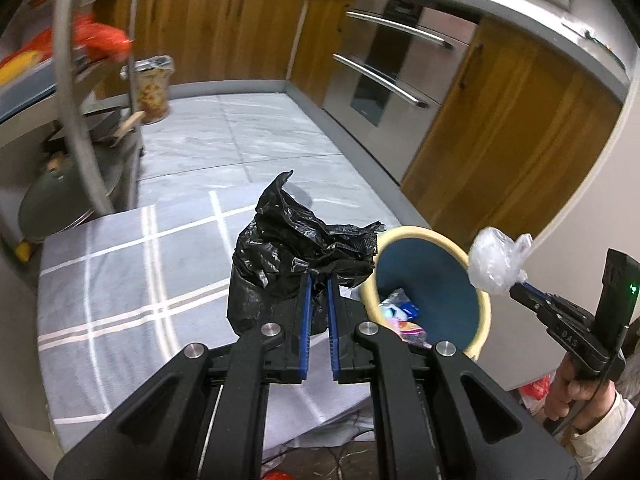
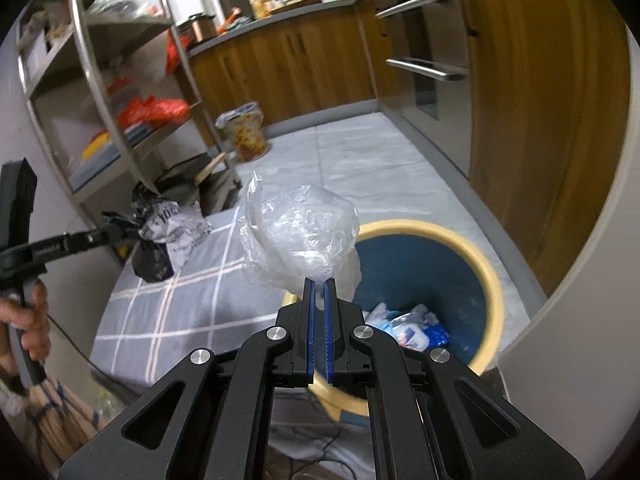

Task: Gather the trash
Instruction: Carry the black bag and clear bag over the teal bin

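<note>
My left gripper (image 1: 319, 278) is shut on a crumpled black plastic bag (image 1: 300, 248) and holds it above the grey checked cloth (image 1: 120, 300). The left gripper (image 2: 120, 232) and its black bag (image 2: 160, 240) also show in the right wrist view. My right gripper (image 2: 319, 282) is shut on a clear crumpled plastic bag (image 2: 300, 240) and holds it above the near rim of the blue bin with a cream rim (image 2: 492, 280). In the left wrist view the right gripper (image 1: 518, 290) holds the clear bag (image 1: 496, 266) beside the bin (image 1: 486, 308). The bin holds several wrappers (image 2: 412, 326).
A metal shelf rack (image 2: 92, 80) with red bags stands to the left. A patterned bin with a plastic liner (image 2: 248, 136) stands on the tiled floor by the wooden cabinets (image 1: 224, 28). An oven (image 1: 392, 68) is to the right.
</note>
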Demonstrator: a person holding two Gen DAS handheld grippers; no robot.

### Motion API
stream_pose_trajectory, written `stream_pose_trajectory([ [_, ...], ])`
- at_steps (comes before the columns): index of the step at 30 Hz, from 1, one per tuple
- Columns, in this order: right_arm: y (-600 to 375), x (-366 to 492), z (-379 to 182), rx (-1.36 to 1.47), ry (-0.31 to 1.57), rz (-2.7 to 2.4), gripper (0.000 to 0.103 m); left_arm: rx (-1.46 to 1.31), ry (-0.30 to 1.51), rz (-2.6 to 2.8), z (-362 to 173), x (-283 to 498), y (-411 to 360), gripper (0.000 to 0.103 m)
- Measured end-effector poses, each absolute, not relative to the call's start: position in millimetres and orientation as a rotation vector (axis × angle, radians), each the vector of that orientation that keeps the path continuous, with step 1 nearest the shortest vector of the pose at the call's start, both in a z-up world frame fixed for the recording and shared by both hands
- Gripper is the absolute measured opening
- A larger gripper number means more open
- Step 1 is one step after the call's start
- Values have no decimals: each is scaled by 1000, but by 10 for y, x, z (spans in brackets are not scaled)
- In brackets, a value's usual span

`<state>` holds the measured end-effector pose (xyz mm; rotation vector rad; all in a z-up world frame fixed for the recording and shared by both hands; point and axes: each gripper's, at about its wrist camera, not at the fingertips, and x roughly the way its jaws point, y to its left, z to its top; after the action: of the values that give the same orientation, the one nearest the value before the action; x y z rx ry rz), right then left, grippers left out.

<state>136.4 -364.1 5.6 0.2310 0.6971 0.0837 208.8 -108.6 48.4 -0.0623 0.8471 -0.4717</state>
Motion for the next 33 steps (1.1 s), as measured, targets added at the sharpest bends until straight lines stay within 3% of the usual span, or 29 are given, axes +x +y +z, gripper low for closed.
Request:
stream_pose_trajectory([
  [15, -4051, 1259, -134, 317, 718, -19, 5, -14, 851, -623, 446, 2062, -2186, 7],
  [33, -4039, 1423, -552, 317, 865, -53, 5, 126, 998, -632, -441, 2144, -3005, 7],
])
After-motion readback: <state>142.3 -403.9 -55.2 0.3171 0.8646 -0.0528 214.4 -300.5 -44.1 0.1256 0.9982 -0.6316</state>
